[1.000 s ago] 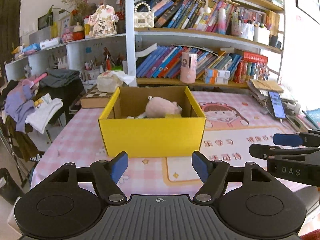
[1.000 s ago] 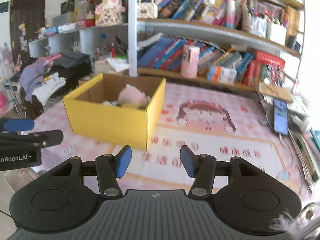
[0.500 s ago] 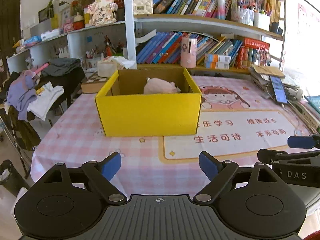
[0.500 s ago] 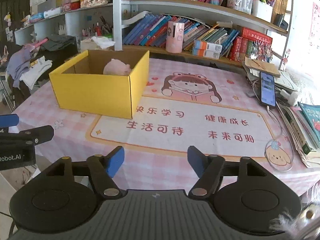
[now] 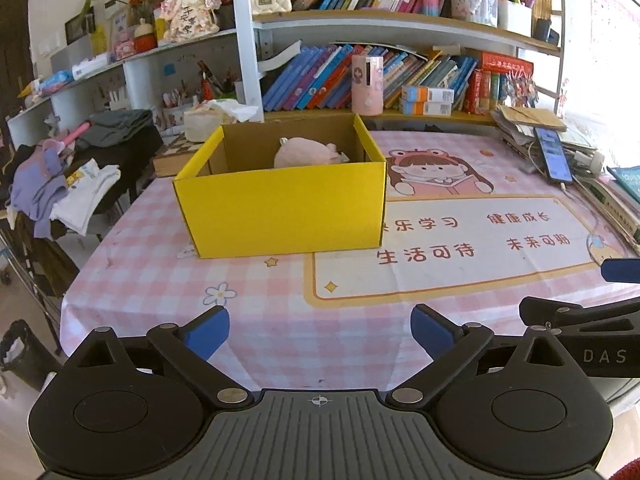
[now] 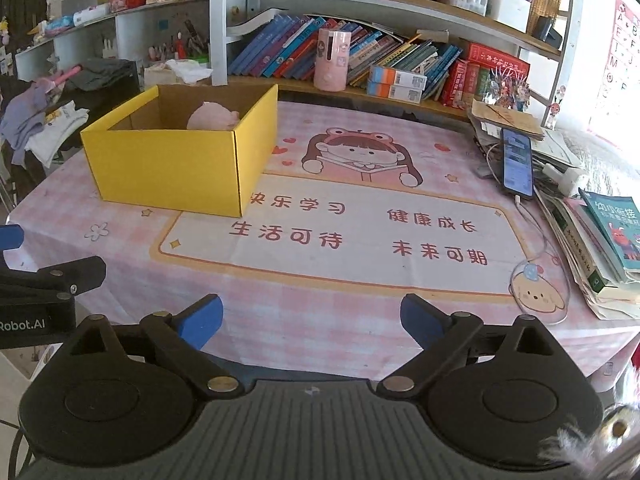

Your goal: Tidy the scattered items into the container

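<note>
Now, left gripper [image 5: 320, 330]: fingers spread wide, holding nothing, above the near table edge.
Right gripper [image 6: 312, 316]: fingers spread wide too, holding nothing.
Yellow box [image 5: 280, 204]: sits on the pink checked tablecloth [image 5: 280, 320], well apart from both grippers.
Pink soft toy [image 5: 306, 154]: lies inside the box.
Phone [image 6: 517, 162]: lies near the books at the right.

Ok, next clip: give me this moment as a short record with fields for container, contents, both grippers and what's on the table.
container: yellow box, open top, on the pink tablecloth
contents: pink plush toy inside; anything else hidden by the walls
left gripper: jaws open, empty, near the table edge
right gripper: jaws open, empty
table, right side: phone, stacked books
</note>
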The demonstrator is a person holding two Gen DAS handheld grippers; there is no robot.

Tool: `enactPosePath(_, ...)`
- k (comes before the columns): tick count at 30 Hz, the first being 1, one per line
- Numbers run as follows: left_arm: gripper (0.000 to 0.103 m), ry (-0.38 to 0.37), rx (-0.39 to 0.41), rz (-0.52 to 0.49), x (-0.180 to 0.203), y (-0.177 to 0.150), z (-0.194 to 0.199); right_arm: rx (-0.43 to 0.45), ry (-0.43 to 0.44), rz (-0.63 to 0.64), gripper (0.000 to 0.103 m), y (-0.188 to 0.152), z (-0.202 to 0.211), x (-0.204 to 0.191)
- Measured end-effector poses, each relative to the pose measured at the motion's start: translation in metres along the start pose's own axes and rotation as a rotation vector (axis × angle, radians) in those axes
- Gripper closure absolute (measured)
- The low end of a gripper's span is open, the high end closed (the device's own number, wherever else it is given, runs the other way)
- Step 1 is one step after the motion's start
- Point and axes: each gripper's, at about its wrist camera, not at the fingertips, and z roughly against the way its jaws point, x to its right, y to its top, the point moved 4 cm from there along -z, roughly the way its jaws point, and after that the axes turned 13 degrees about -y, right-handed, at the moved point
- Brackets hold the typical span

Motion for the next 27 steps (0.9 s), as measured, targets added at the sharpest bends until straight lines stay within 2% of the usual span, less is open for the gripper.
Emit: enactPosePath(27,0.000,-0.026,-0.031,0.020,0.0054,-0.0012,-0.0070,-0.023,0.003,-0.002,0.002,0.0005,-0.0063,0.0041)
